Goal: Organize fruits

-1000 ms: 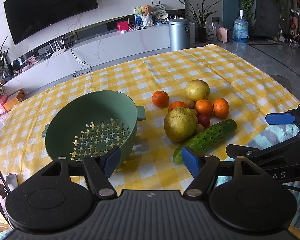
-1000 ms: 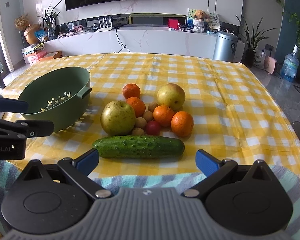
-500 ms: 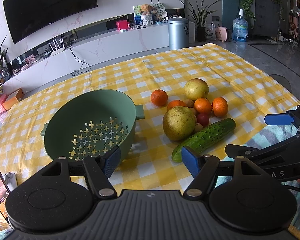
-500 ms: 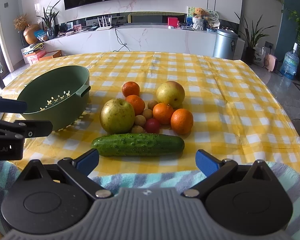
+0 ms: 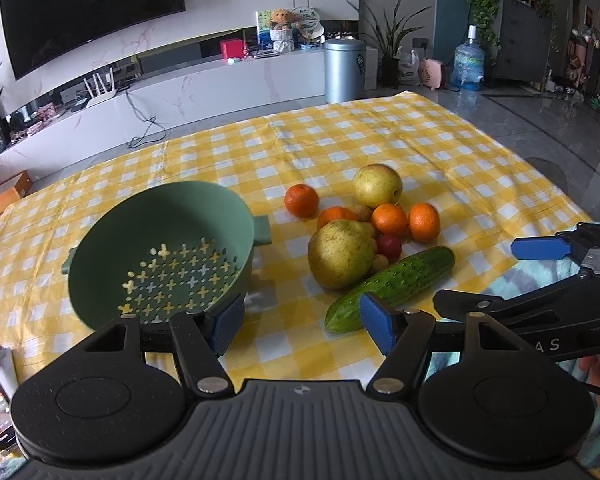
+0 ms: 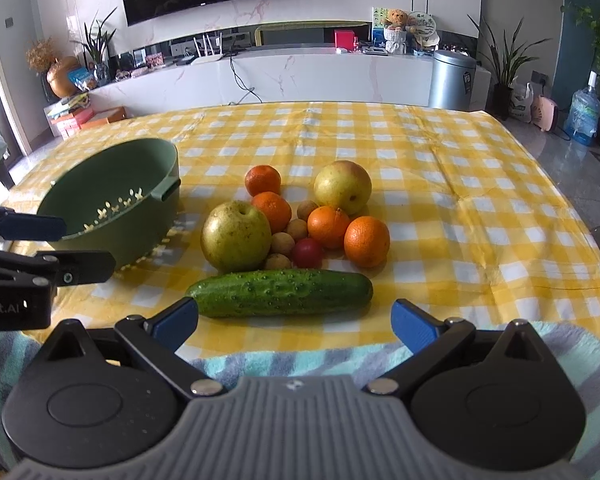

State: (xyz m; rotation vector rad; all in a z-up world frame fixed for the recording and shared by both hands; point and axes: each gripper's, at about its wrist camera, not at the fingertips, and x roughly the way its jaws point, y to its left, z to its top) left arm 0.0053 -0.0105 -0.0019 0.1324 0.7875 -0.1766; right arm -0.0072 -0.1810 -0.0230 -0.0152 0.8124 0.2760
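My left tool (image 5: 302, 326) and right tool (image 6: 294, 322) are both wide, empty, left just narrowing. Fruit pile (image 6: 296, 216) sits on tabletop beside colander (image 5: 160, 256). Risk: grabbing cucumber (image 6: 280, 293) nudges round fruit, rolling it off.

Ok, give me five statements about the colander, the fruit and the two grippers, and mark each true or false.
1. The green colander holds no fruit. True.
2. The cucumber lies on the far side of the pile, by the television. False: it lies nearest the grippers.
3. The right gripper grips an orange. False: its jaws stand open with nothing between them.
4. The left gripper holds nothing. True.
5. All fruit sits on a bare wooden table. False: it sits on a yellow checked tablecloth.
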